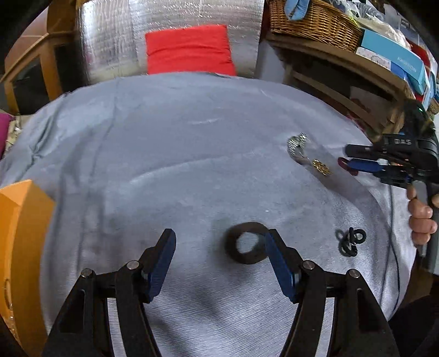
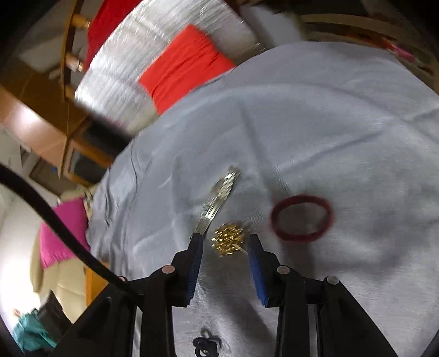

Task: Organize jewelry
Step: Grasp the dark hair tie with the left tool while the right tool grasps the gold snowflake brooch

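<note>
A grey cloth [image 1: 192, 164] covers the table. A dark fuzzy ring [image 1: 247, 243] lies on it, just left of the right finger of my open, empty left gripper [image 1: 219, 244]. A black tangled piece [image 1: 349, 241] lies to its right. A silver bracelet [image 1: 296, 145] and a gold ornament [image 1: 321, 166] lie further back right. My right gripper [image 2: 225, 243] is open, its fingertips on either side of the gold ornament [image 2: 229, 239]. The silver bracelet [image 2: 219, 195] lies just beyond its left finger, and a dark red ring [image 2: 301, 218] lies to the right.
An orange box [image 1: 22, 233] stands at the table's left edge. A red cushion [image 1: 189, 49] leans on silver foil beyond the far edge. A wooden shelf with a wicker basket [image 1: 315, 24] and boxes stands at the back right.
</note>
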Action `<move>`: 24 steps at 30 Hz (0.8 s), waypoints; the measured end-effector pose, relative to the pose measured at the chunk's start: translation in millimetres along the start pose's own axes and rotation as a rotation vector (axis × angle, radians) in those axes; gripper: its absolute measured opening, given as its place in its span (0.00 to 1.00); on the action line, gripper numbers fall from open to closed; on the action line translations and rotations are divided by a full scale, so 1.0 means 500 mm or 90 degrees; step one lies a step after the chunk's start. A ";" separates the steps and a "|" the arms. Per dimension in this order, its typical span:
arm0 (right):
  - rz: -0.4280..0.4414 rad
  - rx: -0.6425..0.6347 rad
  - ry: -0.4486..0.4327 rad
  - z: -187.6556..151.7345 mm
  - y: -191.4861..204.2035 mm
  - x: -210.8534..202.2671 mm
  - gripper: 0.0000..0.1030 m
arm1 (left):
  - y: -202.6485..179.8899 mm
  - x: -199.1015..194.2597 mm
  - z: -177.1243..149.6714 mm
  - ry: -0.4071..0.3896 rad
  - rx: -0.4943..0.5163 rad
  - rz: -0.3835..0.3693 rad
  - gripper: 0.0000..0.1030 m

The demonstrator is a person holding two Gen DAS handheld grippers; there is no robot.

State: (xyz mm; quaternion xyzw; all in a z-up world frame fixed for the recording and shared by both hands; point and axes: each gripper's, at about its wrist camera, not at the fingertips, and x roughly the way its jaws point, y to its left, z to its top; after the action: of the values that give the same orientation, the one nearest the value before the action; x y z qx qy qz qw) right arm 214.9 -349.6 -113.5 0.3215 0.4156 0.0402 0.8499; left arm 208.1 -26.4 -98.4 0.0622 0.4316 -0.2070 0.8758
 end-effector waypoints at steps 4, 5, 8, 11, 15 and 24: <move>-0.044 -0.016 0.037 -0.001 0.014 0.044 0.36 | 0.003 0.030 -0.003 0.032 -0.017 -0.010 0.69; -0.051 -0.018 0.040 -0.001 0.015 0.050 0.36 | 0.007 0.039 -0.003 0.038 -0.019 -0.012 0.69; -0.071 -0.029 0.050 -0.004 0.022 0.070 0.51 | 0.002 0.057 -0.005 0.053 -0.022 -0.017 0.69; -0.113 -0.076 0.036 -0.010 0.046 0.085 0.52 | 0.003 0.064 -0.006 0.056 -0.029 -0.030 0.69; -0.164 -0.126 0.022 -0.016 0.069 0.107 0.46 | -0.001 0.067 -0.005 0.049 -0.031 -0.031 0.69; -0.225 -0.188 0.003 -0.021 0.095 0.122 0.39 | -0.022 0.082 0.001 0.043 -0.029 -0.044 0.69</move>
State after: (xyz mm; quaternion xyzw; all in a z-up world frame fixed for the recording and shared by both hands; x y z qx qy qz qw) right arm 256.6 -286.1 -132.1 0.1156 0.4572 -0.0479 0.8805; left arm 226.2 -49.0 -129.2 0.0347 0.4672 -0.2250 0.8544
